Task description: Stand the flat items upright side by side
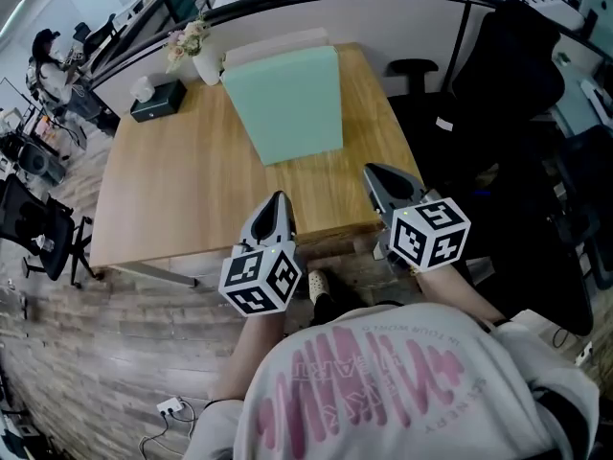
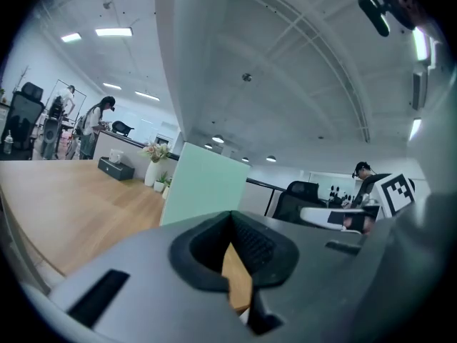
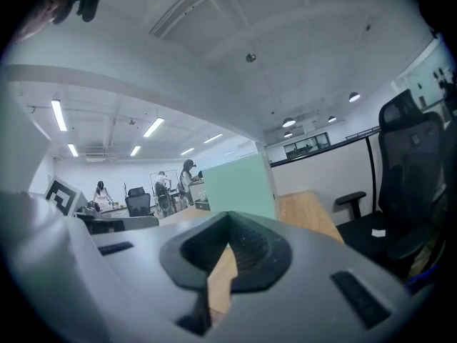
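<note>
While the wooden table [image 1: 182, 190] fills most of the head view, the mint-green flat board [image 1: 287, 103] stands upright at its twelve o'clock end, with a pale board [image 1: 278, 44] just behind it. At six o'clock, the left gripper [image 1: 278, 202] and the right gripper [image 1: 376, 172] hover, their jaws pressed together and empty.

Large pink lettering runs across my white shirt [image 1: 402, 381], upside down in the head view, with a line of small dark print beside it. I cannot make out either. The cubes on my left gripper [image 1: 279, 201] and right gripper [image 1: 375, 172] carry only black-and-white square markers.
</note>
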`<state>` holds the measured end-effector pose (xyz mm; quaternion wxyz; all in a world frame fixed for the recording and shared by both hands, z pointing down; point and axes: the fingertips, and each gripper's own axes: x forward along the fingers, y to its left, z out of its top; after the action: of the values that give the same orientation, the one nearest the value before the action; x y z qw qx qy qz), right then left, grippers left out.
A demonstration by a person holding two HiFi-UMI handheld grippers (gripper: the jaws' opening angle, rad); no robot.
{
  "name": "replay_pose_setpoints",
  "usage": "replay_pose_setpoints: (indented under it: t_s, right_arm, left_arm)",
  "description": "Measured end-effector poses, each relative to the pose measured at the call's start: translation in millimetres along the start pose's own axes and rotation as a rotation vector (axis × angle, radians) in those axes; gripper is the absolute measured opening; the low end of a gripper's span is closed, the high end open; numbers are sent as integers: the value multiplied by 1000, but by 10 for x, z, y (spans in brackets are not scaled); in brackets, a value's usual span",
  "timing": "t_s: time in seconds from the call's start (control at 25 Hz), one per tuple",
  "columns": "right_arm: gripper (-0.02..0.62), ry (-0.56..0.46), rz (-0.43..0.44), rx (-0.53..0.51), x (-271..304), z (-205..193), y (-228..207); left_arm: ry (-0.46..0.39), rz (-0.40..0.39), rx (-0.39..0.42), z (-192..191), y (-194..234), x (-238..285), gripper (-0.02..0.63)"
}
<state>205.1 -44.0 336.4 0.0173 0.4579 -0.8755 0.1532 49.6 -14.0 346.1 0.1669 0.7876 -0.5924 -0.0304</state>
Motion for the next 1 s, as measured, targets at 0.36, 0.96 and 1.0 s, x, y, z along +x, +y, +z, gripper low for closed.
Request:
replay_pose_setpoints:
  t_s: [0.36, 0.96, 1.0]
  right_arm:
    - [-3, 12, 3, -31, -299, -161, 82]
    - [-3, 15, 0, -49, -454, -185, 38]
    - [-3, 15, -1, -48, -462, -184, 34]
  left_arm:
    - [-8, 6, 8, -52, -205, -330, 3]
    - [-21, 23, -7, -74, -316, -438, 3]
    - [-22, 22, -8, -72, -322, -446, 3]
